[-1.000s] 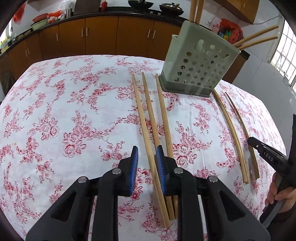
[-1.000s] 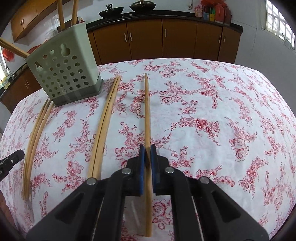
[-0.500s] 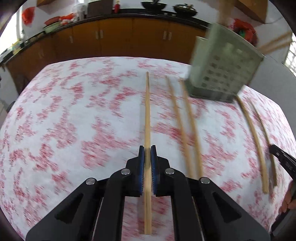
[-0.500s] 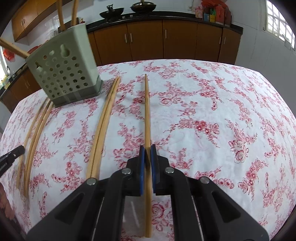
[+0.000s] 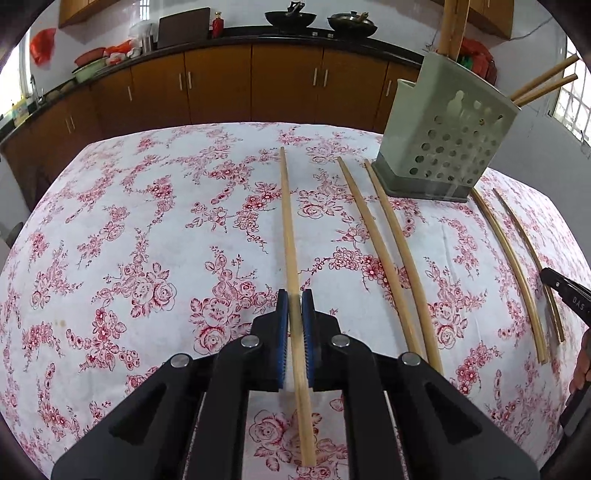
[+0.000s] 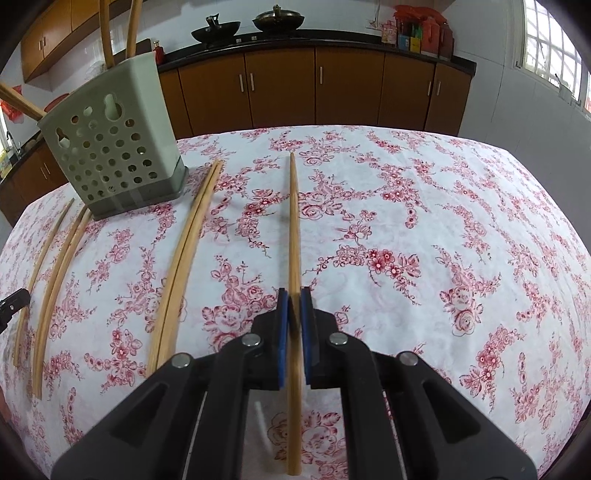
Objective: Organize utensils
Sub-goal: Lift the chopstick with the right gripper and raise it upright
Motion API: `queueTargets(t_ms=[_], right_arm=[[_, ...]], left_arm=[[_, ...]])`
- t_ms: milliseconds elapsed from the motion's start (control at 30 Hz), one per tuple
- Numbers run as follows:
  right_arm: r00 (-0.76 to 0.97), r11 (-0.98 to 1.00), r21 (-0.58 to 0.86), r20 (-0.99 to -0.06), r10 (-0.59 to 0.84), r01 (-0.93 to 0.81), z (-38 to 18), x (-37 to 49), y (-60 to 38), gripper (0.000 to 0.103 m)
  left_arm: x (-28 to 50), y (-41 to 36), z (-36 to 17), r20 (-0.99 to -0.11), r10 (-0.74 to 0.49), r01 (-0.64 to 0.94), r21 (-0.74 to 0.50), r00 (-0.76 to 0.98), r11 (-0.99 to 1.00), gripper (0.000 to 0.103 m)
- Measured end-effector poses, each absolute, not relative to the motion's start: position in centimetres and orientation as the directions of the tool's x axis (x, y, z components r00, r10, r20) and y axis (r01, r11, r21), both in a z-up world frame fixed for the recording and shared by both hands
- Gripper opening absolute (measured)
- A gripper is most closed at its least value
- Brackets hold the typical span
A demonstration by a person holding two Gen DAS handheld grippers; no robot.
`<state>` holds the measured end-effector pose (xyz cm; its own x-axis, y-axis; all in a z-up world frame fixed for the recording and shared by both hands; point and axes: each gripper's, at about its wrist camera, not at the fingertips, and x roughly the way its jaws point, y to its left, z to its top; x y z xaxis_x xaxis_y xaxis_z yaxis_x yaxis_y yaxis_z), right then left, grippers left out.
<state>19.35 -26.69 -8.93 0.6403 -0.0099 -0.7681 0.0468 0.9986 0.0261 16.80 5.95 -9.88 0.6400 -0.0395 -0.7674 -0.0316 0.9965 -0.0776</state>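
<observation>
- Left gripper (image 5: 294, 300): closed on one chopstick (image 5: 287, 221) — tip directed toward the utensil holder (image 5: 443, 147), slightly left of it.
- Right gripper (image 6: 294, 298): closed on a second chopstick (image 6: 294, 221), to the right of the holder.
- Utensil holder: upright on the floral-clothed surface (image 5: 147, 221), with several chopsticks standing inside.
- Loose chopsticks: two (image 5: 388, 251) flat just left of the holder's base, two more (image 5: 513, 258) flat to its right — all apart from both grippers.

Upright chopsticks (image 5: 452, 29) in the holder (image 5: 443, 136) cut off by the top edge, right gripper (image 5: 567, 299) mostly out of frame
</observation>
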Motion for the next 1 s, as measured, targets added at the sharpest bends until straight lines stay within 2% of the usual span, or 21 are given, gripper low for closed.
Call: queueTargets(t_ms=[1000], right_arm=[[0.64, 0.998, 0.034, -0.768, -0.004, 0.047, -8.92, 18.7, -26.68, 0.011]], left_arm=[[16.4, 5.74, -9.81, -0.77, -0.031, -0.039, -0.072, 0.638, 0.997, 0.009]])
